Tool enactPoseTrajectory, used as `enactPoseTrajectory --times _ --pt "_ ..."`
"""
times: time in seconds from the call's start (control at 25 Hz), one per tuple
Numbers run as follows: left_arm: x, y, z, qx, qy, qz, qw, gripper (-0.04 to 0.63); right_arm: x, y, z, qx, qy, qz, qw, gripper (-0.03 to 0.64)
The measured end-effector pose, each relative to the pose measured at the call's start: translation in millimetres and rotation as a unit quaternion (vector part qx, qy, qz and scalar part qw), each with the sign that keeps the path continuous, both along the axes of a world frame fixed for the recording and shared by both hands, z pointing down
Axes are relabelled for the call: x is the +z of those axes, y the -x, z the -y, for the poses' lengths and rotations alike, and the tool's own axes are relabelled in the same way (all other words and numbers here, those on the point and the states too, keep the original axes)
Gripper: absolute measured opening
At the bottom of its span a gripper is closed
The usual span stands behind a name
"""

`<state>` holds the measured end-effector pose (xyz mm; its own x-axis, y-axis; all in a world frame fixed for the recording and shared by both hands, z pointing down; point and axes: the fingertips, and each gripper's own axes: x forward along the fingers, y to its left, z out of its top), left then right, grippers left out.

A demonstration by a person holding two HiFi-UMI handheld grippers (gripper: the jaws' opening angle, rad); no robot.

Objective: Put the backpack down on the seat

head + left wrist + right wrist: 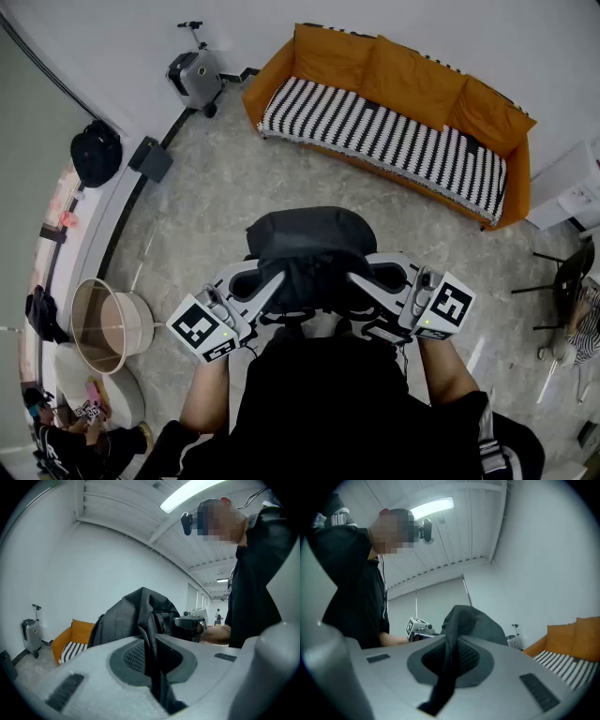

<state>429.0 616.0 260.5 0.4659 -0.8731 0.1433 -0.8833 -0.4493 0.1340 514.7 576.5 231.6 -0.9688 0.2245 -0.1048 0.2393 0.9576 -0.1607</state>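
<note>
Backpack [309,239] looks dark grey, rounded, softly slumped.

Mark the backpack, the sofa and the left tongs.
backpack [309,239], head view, its dark top.
sofa [375,131], head view, striped seat.
left tongs [151,651], left gripper view, between tips shut on the backpack's strap.

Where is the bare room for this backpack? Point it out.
The sofa's striped seat lies bare end to end, between the orange armrests and back cushions. The floor before it is open. Crowded: at left, with basket and black bag.
</note>
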Motion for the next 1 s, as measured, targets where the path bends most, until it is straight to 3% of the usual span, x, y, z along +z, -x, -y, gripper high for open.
enactPoseTrajectory --times 0.48,1.0 --pt "-2.9 3.4 -5.3 0.039 -0.004 0.003 0.9992 0.034 -0.4 2.6 -5.0 0.024 -0.004 -0.016 1.0 0.028" --pt "-7.9 15.7 -33.8 0.038 -0.011 0.001 0.9992 0.034 -2.3 15.1 -31.9 0.02 -0.011 -0.03 0.999 0.028"
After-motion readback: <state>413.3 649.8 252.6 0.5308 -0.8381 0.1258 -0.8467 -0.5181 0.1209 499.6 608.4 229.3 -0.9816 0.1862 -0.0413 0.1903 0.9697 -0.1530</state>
